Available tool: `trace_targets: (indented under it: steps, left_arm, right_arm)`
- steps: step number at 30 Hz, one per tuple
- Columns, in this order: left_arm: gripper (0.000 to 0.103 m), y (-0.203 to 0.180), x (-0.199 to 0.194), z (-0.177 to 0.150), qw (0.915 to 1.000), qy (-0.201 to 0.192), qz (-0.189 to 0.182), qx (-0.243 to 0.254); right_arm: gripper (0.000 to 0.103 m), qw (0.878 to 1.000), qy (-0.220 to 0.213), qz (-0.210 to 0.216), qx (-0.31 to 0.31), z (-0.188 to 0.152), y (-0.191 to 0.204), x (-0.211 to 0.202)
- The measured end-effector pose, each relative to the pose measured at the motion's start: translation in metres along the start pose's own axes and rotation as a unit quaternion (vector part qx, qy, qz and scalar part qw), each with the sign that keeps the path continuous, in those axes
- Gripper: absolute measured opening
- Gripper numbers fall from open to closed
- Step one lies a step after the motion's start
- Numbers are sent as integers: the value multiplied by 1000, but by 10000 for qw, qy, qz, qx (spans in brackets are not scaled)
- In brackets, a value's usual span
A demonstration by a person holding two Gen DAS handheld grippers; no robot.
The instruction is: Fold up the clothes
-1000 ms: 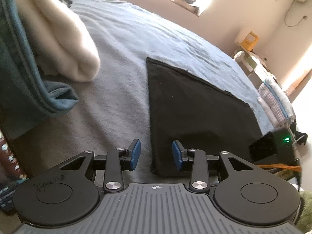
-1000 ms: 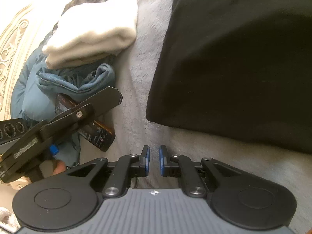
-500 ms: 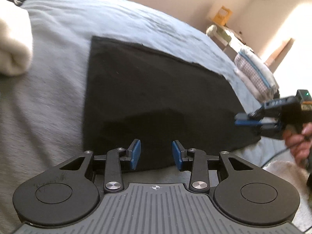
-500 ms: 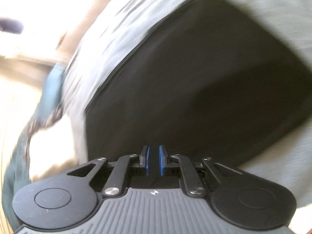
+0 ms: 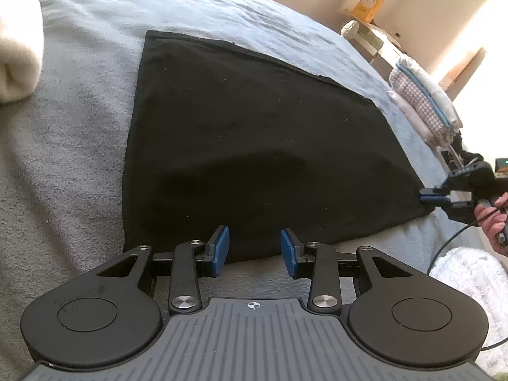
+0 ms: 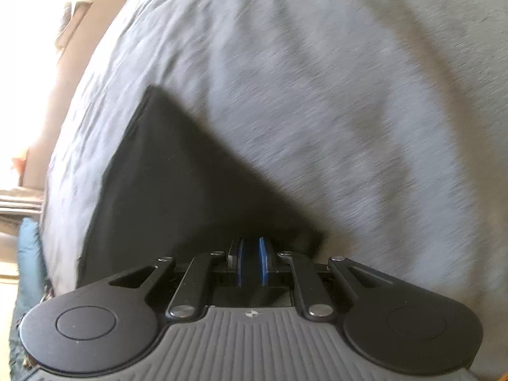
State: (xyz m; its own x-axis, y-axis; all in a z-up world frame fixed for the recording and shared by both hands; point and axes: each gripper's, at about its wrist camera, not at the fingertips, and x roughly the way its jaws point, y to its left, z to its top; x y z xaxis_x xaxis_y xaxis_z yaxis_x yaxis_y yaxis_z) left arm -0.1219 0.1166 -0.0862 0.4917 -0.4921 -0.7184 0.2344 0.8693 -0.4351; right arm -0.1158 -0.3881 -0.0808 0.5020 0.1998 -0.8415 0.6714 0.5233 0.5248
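left view alone: person's hand (image 5: 495,222), folded stack (image 5: 425,104)

home bedroom, grey-blue blanket (image 5: 222,12) covering a wide bed, folded linens (image 5: 425,108) sitting stacked beside it, sunlight hitting cream walls (image 5: 444,6), cluttered side table (image 5: 374,36)

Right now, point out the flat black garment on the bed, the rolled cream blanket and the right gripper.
Flat black garment (image 5: 254,133), left wrist view, middle of the cloth.
Rolled cream blanket (image 5: 19,50), left wrist view, its rounded end.
Right gripper (image 5: 427,194), left wrist view, blue fingertips at the garment's corner.
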Motion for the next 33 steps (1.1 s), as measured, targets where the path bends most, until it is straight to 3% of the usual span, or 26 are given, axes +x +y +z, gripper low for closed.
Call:
trace_targets:
  steps: [7,13,25,29,33]
  left_arm:
    - [35,0,-2,0,10000,3,14,28]
    - [35,-1,-3,0,10000,-10,41,36]
    - [36,4,-24,9,9995,-219,196,-76]
    - [39,7,-30,18,9988,-296,371,-131]
    - [41,11,-29,27,9977,-196,611,-222]
  right_arm:
    - [11,9976,-487,-465,183,8,-27,-31]
    - [11,9978,-634,-112,144,2,-14,-43]
    - [11,9940,-57,618,-899,-38,72,-24]
    - [11,9798,288,926,-1751,-72,111,-13]
    - [12,9529,518,1153,-2757,-117,147,-9]
